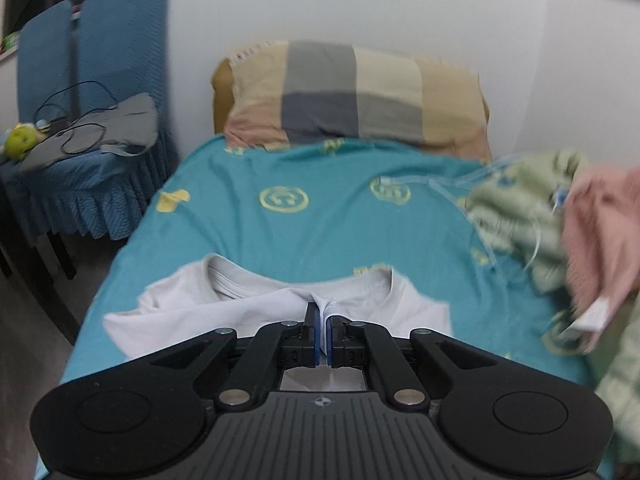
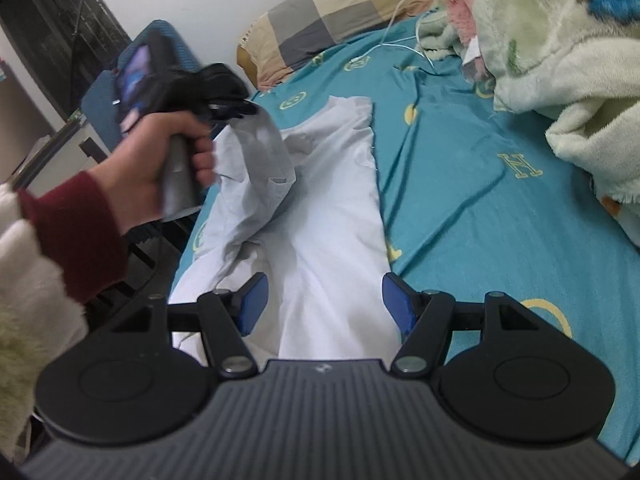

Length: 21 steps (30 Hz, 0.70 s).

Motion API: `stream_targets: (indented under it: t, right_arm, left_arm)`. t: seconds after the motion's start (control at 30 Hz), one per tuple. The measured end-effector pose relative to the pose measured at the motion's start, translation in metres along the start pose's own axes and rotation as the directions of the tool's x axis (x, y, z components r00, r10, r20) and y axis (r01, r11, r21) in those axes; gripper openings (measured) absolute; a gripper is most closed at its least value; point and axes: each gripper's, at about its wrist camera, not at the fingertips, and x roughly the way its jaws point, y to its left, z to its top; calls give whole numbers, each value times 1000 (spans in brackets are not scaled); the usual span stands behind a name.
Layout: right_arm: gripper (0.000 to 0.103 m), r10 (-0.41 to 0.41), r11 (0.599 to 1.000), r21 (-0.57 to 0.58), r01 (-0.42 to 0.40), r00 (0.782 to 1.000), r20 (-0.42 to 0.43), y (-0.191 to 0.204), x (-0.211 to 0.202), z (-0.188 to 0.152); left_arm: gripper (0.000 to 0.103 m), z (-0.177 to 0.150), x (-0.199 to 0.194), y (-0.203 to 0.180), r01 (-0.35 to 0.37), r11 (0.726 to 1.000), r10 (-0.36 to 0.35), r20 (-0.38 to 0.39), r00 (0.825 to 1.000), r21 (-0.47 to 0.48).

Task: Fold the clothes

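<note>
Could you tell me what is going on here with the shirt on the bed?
A person is folding a white T-shirt on a bed with a teal sheet. The left claw is shut on a bunch of the shirt's fabric and lifts it off the bed. The right claw is open above the shirt's lower part, gripping nothing. A pile of blankets lies to the right.

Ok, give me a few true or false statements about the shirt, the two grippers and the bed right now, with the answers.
1. The left gripper is shut on the white T-shirt. True.
2. The right gripper is shut on the shirt. False: its jaws stand open above it.
3. The bed sheet is red. False: teal with yellow prints.
4. A checked pillow lies at the head of the bed. True.
</note>
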Motion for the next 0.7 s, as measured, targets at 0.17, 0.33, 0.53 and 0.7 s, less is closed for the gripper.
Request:
stream_targets:
  t: [0.17, 0.33, 0.53, 0.7]
  right_arm:
    - [66, -3, 1000, -10, 3, 1000, 1, -6, 11, 1]
    - [66, 18, 999, -43, -18, 1000, 16, -3, 14, 2]
    - [66, 41, 995, -90, -36, 998, 50, 6, 7, 3]
    - [66, 61, 990, -132, -54, 997, 54, 16, -10, -5]
  left_arm:
    - [26, -27, 22, 0, 15, 1000, -15, -57, 998, -1]
    - [56, -47, -33, 23, 60, 998, -59, -52, 997, 20]
    - [67, -100, -169, 95, 100, 995, -99, -56, 994, 18]
    - [76, -180, -275, 208, 89, 990, -103, -126, 987, -110]
